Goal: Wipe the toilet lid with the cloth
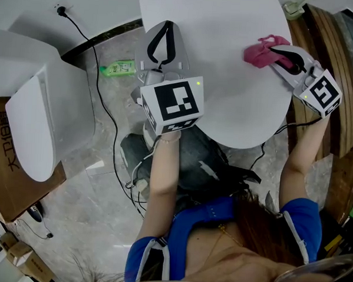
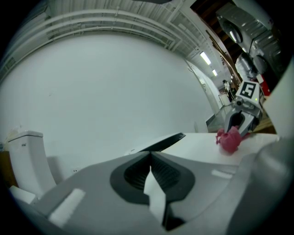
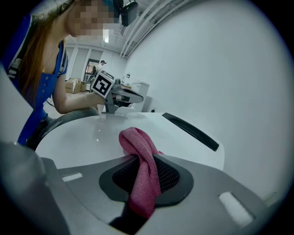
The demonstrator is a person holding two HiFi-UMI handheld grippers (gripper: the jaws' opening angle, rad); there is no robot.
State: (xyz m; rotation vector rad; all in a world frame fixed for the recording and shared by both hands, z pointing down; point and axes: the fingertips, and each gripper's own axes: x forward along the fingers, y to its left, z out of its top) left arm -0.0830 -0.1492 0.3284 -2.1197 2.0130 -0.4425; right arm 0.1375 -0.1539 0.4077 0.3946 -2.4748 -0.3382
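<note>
Observed right claw (image 1: 273, 54) clamped on pink cloth (image 1: 259, 52) atop toilet lid (image 1: 226, 93), arm outstretched; left claw (image 1: 166, 25) shut, empty, at lid's left edge.

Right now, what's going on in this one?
A person leans over a white toilet lid with a gripper in each hand. The right gripper is shut on a pink cloth, which lies bunched on the lid towards its right side in the head view. The left gripper has its jaws together with nothing in them, at the lid's left edge. I cannot tell whether it touches the lid.
</note>
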